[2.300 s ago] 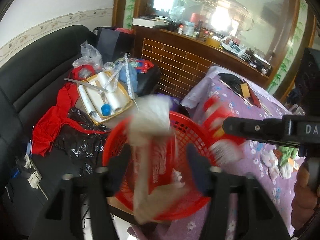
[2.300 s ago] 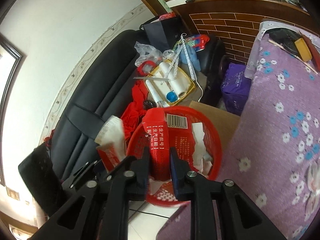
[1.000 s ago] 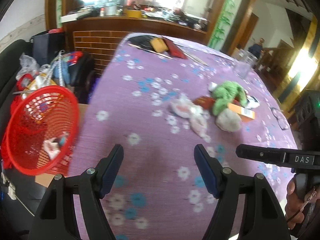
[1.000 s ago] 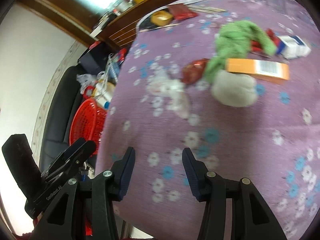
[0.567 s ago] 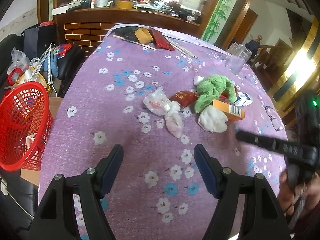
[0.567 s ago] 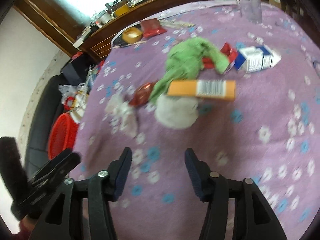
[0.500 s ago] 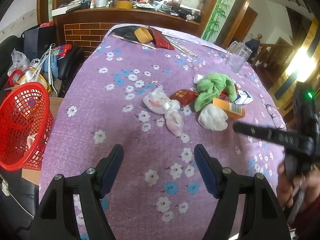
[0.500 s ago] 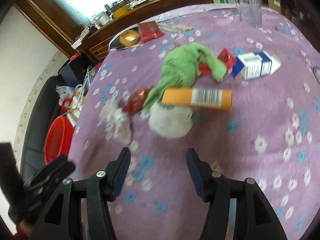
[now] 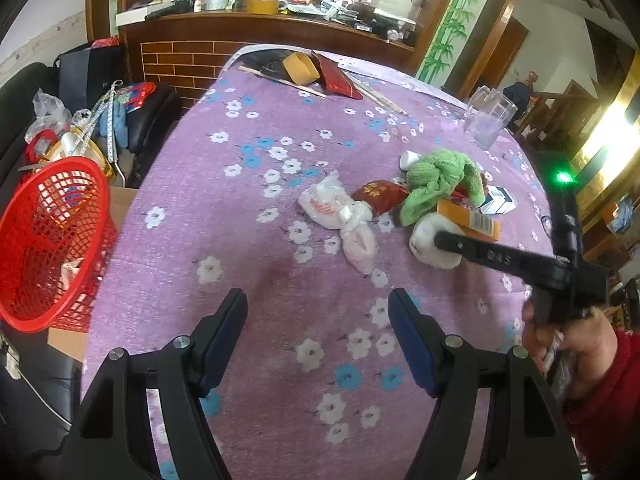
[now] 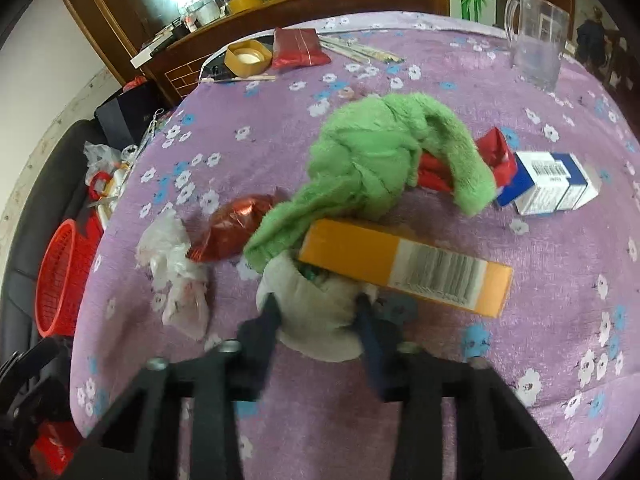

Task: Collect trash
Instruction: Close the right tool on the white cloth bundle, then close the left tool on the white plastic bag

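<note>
On the purple flowered tablecloth [image 9: 248, 216] lies a heap of trash. My right gripper [image 10: 318, 320] reaches into it, jaws closing, and its fingers squeeze a white paper wad [image 10: 320, 316] from both sides. An orange box [image 10: 404, 266] and a green cloth [image 10: 380, 160] rest against the wad. A red foil packet [image 10: 228, 236] and crumpled white plastic bags [image 10: 176, 276] lie to its left. Nearer the table's edge, my left gripper [image 9: 318, 320] hovers open over bare cloth. The red mesh basket [image 9: 44, 240] stands off the table's left side.
A blue and white carton [image 10: 548, 184] and red wrapper lie right of the green cloth. A glass jug [image 10: 536, 48] stands at the far right. A yellow tub [image 10: 248, 56], red packet and sticks sit at the far end. A cluttered black sofa [image 9: 24, 92] is left.
My right gripper moved forward and down to the heap and closed its jaws around the white wad. The left gripper swung from the basket to the table and now holds still.
</note>
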Available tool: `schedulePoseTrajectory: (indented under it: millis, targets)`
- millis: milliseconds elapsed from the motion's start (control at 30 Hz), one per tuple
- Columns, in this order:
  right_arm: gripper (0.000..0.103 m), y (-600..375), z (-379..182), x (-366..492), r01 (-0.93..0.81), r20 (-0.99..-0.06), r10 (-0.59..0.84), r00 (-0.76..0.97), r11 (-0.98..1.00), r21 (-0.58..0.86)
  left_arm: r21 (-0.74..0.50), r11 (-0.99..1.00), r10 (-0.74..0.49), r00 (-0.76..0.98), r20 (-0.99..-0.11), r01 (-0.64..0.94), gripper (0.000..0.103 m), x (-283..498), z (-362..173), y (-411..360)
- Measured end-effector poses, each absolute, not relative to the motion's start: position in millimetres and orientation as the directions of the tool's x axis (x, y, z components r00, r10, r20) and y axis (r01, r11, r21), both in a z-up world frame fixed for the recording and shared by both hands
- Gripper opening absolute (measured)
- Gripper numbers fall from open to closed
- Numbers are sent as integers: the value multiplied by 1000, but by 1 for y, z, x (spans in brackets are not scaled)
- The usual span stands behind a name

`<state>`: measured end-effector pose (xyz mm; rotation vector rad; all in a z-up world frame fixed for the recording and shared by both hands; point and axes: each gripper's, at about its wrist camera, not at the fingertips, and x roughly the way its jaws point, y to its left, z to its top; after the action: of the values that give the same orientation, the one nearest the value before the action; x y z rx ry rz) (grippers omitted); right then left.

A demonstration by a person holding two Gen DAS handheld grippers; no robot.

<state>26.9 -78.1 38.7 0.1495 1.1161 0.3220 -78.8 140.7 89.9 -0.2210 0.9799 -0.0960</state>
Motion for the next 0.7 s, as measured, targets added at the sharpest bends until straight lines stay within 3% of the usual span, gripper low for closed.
schedulePoseTrajectory:
  millis: [100, 400, 567, 700]
  targets:
    - [20, -88, 44, 15, -188, -850, 347, 397, 937, 295, -263, 964, -205, 539, -817, -31, 72, -64, 84, 132]
    - [19, -120, 68, -44, -208, -806, 432, 406, 902, 379, -291, 950, -195, 503, -842, -118, 71, -9, 53, 114]
    - [19, -137, 75, -63, -203, -802, 437, 409, 900, 387, -256, 958, -166, 482, -860, -128, 64, 17, 34, 107]
    - [19, -146, 80, -72, -207, -801, 428, 419, 904, 375, -243, 963, -165, 463, -871, -114, 47, 33, 21, 99]
